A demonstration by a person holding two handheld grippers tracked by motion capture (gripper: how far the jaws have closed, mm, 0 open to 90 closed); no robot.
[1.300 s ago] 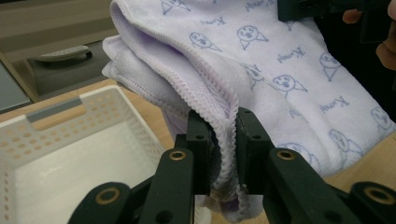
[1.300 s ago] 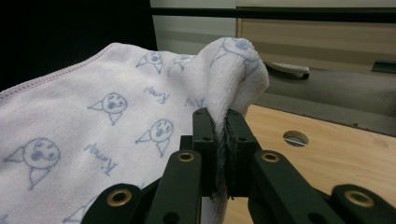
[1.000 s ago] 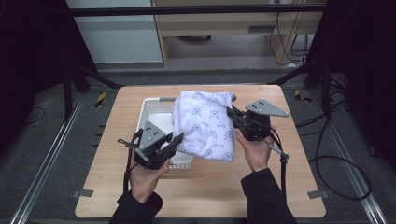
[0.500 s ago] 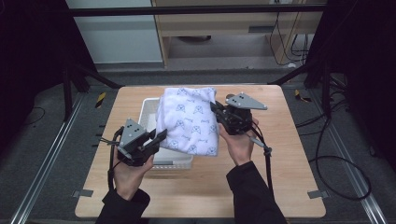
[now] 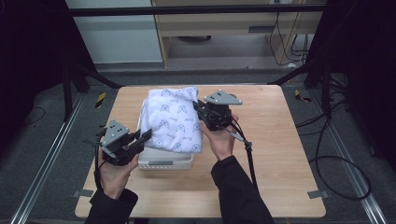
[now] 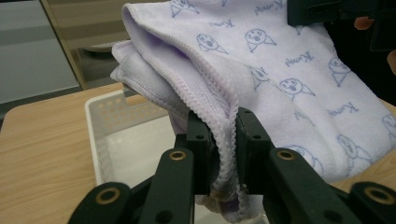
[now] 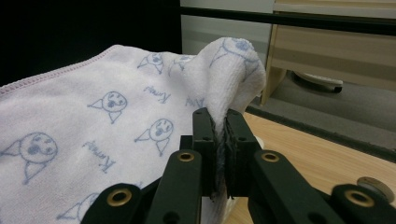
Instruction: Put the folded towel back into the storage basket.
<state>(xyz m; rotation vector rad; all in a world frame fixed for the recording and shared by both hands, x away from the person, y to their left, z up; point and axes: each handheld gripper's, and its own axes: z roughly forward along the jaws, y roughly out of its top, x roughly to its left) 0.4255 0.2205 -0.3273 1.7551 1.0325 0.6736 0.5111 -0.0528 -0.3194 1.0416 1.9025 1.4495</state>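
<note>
You have one towel [image 5: 173, 120] and one white basket [image 5: 161, 160] on the surface [image 5: 275, 154]. The towel hangs spread over the basket, near the far edge. Your left gripper [image 5: 140, 138] pinches its stitched near-left edge; your right gripper [image 5: 198, 108] is clenched on its far-right corner.

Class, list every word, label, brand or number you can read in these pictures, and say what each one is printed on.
"Kumoji", or something close: a small blue script word repeated between the printed animal faces on the towel; the last letters are too blurred to be sure of.
White basket: no readable text.
Left gripper and right gripper: no readable markings.
</note>
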